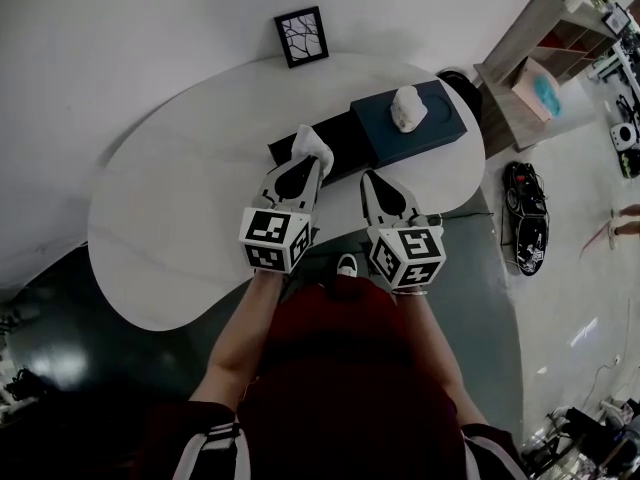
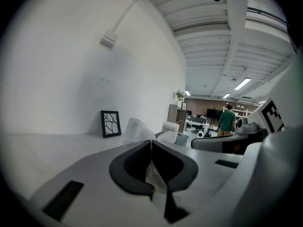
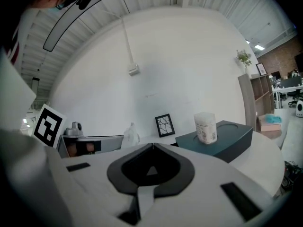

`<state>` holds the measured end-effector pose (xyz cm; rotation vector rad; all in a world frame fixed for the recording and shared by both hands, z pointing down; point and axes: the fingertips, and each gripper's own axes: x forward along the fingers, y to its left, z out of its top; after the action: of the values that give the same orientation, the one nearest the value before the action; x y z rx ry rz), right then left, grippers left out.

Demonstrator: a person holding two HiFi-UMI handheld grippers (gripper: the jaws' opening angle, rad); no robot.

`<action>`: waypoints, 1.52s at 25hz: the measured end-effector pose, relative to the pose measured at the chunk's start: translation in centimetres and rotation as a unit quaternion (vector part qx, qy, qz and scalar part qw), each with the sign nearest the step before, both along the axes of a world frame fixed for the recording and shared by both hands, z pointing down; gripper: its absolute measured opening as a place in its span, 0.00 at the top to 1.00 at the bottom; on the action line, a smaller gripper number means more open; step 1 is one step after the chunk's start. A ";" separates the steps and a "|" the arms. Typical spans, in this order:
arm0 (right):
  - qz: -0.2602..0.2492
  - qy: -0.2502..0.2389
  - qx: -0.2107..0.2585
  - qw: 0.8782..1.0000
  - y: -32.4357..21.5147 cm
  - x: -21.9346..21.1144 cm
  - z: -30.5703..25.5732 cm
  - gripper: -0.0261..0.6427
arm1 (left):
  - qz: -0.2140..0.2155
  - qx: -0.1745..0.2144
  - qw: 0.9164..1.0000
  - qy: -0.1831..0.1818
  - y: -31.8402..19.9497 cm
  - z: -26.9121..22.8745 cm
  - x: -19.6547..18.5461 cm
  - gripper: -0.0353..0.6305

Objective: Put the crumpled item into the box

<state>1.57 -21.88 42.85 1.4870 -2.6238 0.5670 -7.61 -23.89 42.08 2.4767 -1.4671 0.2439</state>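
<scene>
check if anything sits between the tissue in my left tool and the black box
Nothing visible does. The left tool holds the tissue right by the black box, and no object shows between them. The blue tissue box stands beside it to the right, out of the way.

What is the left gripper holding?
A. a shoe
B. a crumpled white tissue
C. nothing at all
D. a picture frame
B: in the left gripper view, the left gripper has its fingers shut on the crumpled white tissue, which pokes out past the tips.
</scene>
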 end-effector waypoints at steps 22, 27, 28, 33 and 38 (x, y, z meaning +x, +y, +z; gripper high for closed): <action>0.018 0.002 -0.033 0.999 -3.4 3.8 2.3 0.94 | 0.018 -0.069 0.996 -0.063 -5.8 4.7 2.7 0.90; 0.023 0.001 -0.039 0.999 -4.0 4.5 2.8 0.94 | 0.024 -0.087 0.992 -0.085 -6.7 6.0 3.4 0.90; 0.025 0.001 -0.040 0.999 -4.1 4.6 2.8 0.94 | 0.026 -0.091 0.992 -0.089 -6.8 6.2 3.5 0.90; 0.028 0.001 -0.045 0.999 -4.6 5.0 3.2 0.94 | 0.035 -0.110 0.988 -0.101 -7.6 7.2 3.9 0.90; 0.030 0.002 -0.048 0.998 -4.9 5.3 3.5 0.94 | 0.046 -0.130 0.982 -0.128 -7.9 8.5 4.3 0.90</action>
<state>6.84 -26.78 46.38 1.5410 -2.5182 0.6844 -3.32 -31.80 50.55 2.3666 -1.3120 0.7476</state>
